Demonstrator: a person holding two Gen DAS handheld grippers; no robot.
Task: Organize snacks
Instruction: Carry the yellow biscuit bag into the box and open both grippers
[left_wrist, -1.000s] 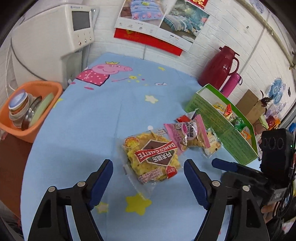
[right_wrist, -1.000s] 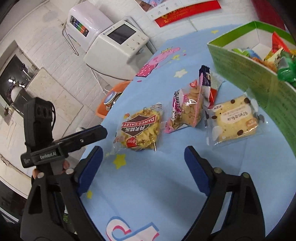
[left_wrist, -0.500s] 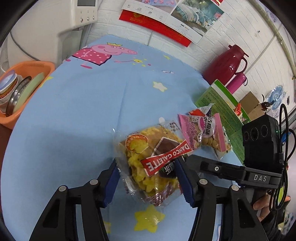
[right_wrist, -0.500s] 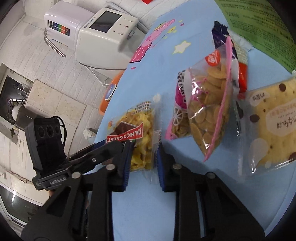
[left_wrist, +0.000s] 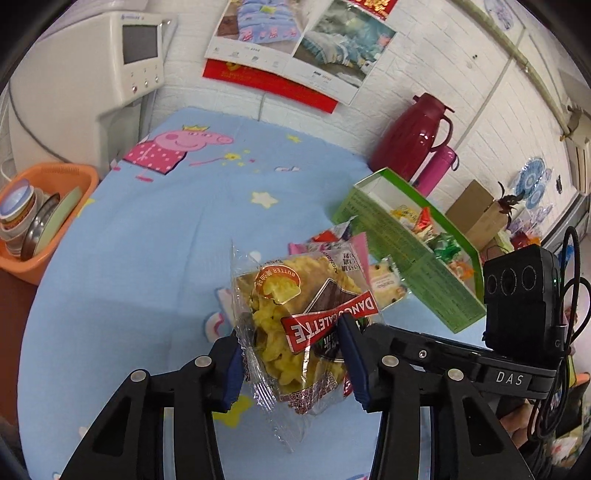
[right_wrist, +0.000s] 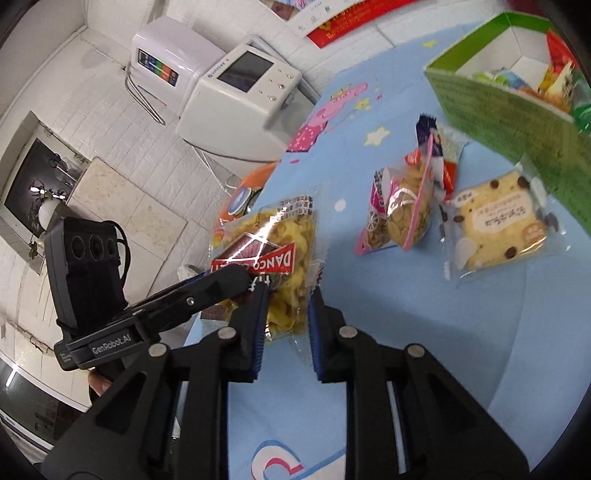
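Observation:
A clear bag of yellow Danco Galette biscuits (left_wrist: 295, 317) hangs tilted above the blue tablecloth (left_wrist: 155, 236). My left gripper (left_wrist: 291, 347) is shut on its lower part. My right gripper (right_wrist: 287, 299) is shut on the same bag (right_wrist: 273, 251) from the other side. On the cloth lie a pink bag of round biscuits (right_wrist: 402, 210) and a chocolate-chip cake packet (right_wrist: 498, 229). Behind them stands an open green box (left_wrist: 399, 236) holding several wrapped snacks. The pink bag (left_wrist: 332, 251) is mostly hidden behind the held bag in the left wrist view.
An orange basket (left_wrist: 74, 177) of bowls sits off the table's left edge. A red thermos (left_wrist: 410, 136) and a pink bottle (left_wrist: 439, 166) stand at the back wall beside a cardboard box (left_wrist: 476, 210). A white machine (left_wrist: 92, 74) stands at the back left.
Both grippers went from open to shut on the Danco Galette bag. The bag has risen off the cloth and now hangs tilted between them.

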